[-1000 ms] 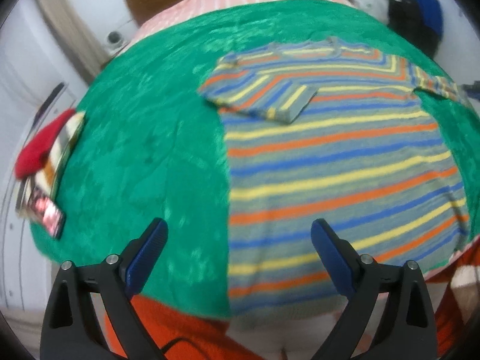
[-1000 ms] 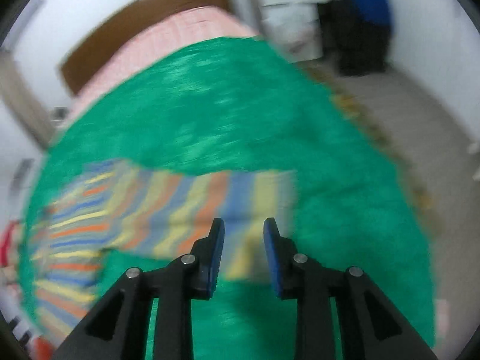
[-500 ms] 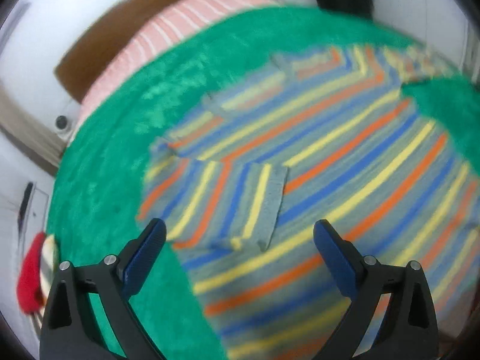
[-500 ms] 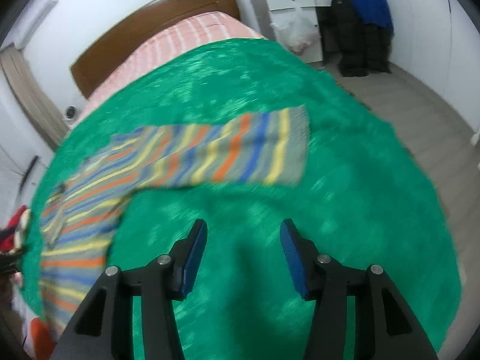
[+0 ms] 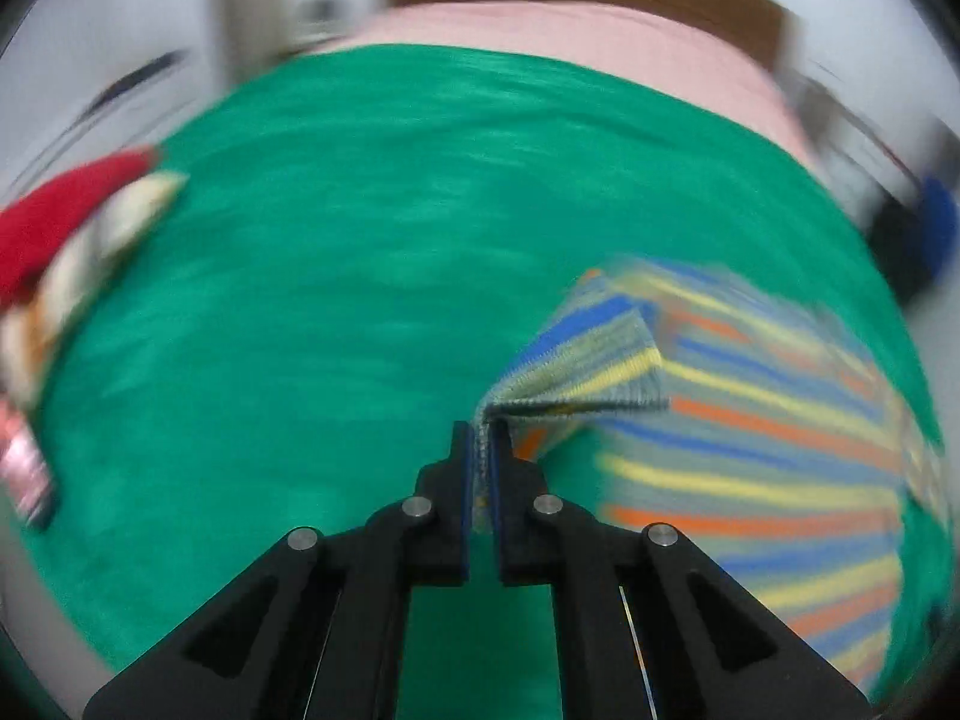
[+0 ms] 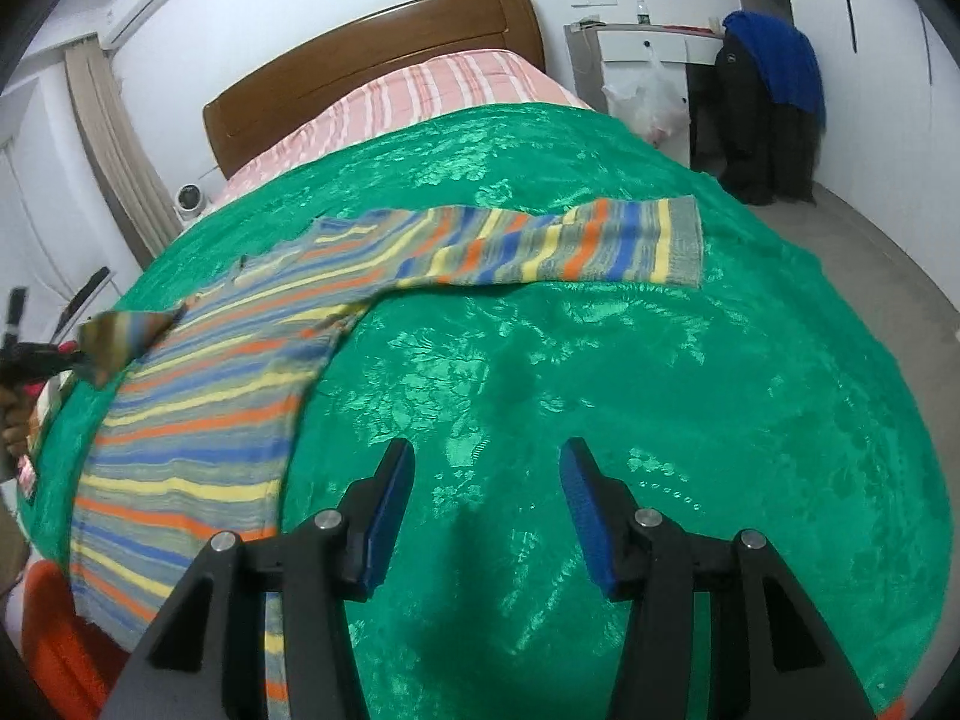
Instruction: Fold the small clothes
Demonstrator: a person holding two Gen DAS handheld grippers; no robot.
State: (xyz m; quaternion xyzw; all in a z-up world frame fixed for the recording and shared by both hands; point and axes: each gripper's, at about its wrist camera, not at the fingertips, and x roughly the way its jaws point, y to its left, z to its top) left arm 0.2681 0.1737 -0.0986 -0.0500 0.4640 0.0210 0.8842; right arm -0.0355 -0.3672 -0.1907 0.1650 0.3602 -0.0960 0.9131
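A striped sweater [image 6: 198,420] in grey, blue, yellow and orange lies on the green bedspread [image 6: 600,360]. Its right sleeve [image 6: 570,246] stretches flat toward the far right. My left gripper [image 5: 479,438] is shut on the cuff of the left sleeve [image 5: 576,360] and holds it lifted off the bedspread [image 5: 360,240], the sweater body [image 5: 750,480] to its right. In the right wrist view the left gripper [image 6: 36,354] shows at the far left with the raised cuff [image 6: 120,336]. My right gripper [image 6: 486,474] is open and empty above bare bedspread, below the right sleeve.
A red and white pile of clothes [image 5: 66,234] lies at the left edge of the bed. A wooden headboard [image 6: 372,72] and pink striped sheet [image 6: 432,90] are at the back. A white cabinet [image 6: 648,48] and dark hanging clothes [image 6: 768,108] stand at the right, by the grey floor [image 6: 888,264].
My left gripper has closed on the left sleeve cuff and lifted it leftward off the sweater. My right gripper let go of the right sleeve, opened wider and drew back.
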